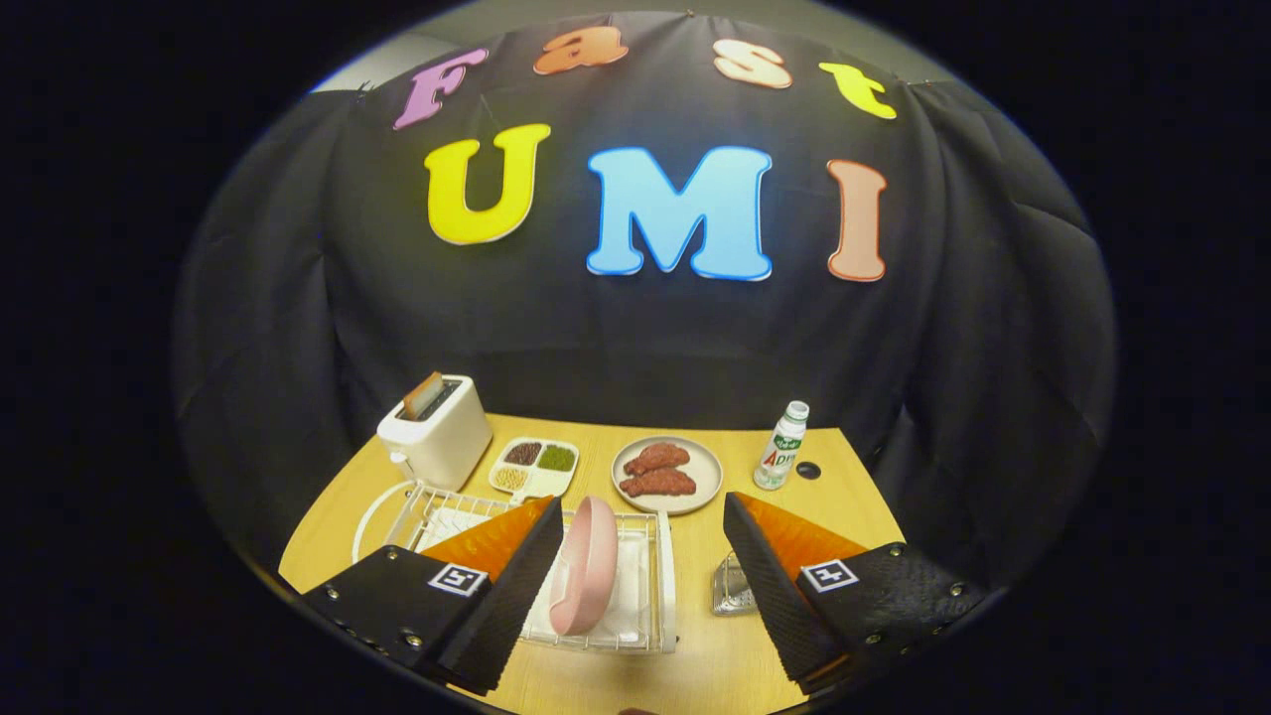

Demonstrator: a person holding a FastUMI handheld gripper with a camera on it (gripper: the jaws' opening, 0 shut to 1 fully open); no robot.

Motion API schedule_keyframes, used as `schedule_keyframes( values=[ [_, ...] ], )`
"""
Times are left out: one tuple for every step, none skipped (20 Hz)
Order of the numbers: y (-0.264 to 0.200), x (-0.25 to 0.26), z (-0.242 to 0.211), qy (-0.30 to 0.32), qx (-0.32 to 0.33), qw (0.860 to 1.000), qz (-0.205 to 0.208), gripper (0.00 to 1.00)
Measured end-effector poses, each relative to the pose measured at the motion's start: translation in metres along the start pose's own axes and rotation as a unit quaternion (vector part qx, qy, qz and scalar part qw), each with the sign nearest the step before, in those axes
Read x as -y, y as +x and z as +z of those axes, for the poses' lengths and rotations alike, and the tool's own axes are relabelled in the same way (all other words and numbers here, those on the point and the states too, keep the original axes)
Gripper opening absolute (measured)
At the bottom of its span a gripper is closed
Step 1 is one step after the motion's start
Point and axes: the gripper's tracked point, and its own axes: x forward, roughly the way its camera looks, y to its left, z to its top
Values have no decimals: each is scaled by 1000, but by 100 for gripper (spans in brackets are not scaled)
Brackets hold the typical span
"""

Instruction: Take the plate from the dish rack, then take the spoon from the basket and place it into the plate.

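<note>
- While the pink plate (586,566) stands on edge in the white wire dish rack (650,586), no step of the task is done: the plate is not yet lifted, and the spoon has not been fetched
- Gripper (643,576): my fingers are spread wide and hold nothing; the plate lies between them, close beside my left finger (506,586) and well clear of the right one (770,586), with neither touching it as far as I can tell
- Dish rack: it sits on the wooden table (695,675) just ahead of me and partly under my left finger; the plate is the one item I can make out in it
- Basket (733,586): a small metal mesh container beside the rack, half hidden behind my right finger; I judge it to be the spoon's basket, but I cannot make out a spoon in it
- Round dish (667,475), beyond the rack: holds two reddish-brown pieces of food
- Divided tray (534,467), left of that dish: dark, green and pale fillings in separate compartments
- Toaster (435,432), at the far left: one slice stands in its slot
- Bottle (781,447), right of the round dish: upright, cap on
- Remaining, by my judgement: close on the plate's rim, lift it out, set it on the table, then take the spoon and lay it in the plate
</note>
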Motion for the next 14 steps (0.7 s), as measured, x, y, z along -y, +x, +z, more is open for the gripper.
schedule_keyframes(
  values=[
    [8,-4,-6,-5,-21,1000,-3,99],
    [17,-8,-12,-10,-40,999,-6,99],
    [22,-12,-15,-12,-52,999,-7,99],
    [29,-17,-21,-14,-65,998,-9,96],
    [34,-19,-26,-18,-79,997,-14,93],
    [39,-22,-32,-24,-92,995,-19,92],
    [44,-24,-38,-29,-103,994,-27,92],
    [50,-25,-43,-32,-112,993,-33,92],
    [56,-25,-47,-41,-120,991,-46,92],
    [61,-23,-53,-49,-128,989,-61,91],
    [67,-23,-59,-53,-136,987,-72,89],
    [73,-22,-65,-56,-146,984,-83,85],
    [76,-20,-69,-58,-150,982,-97,85],
    [80,-16,-71,-63,-155,979,-114,81]
  ],
)
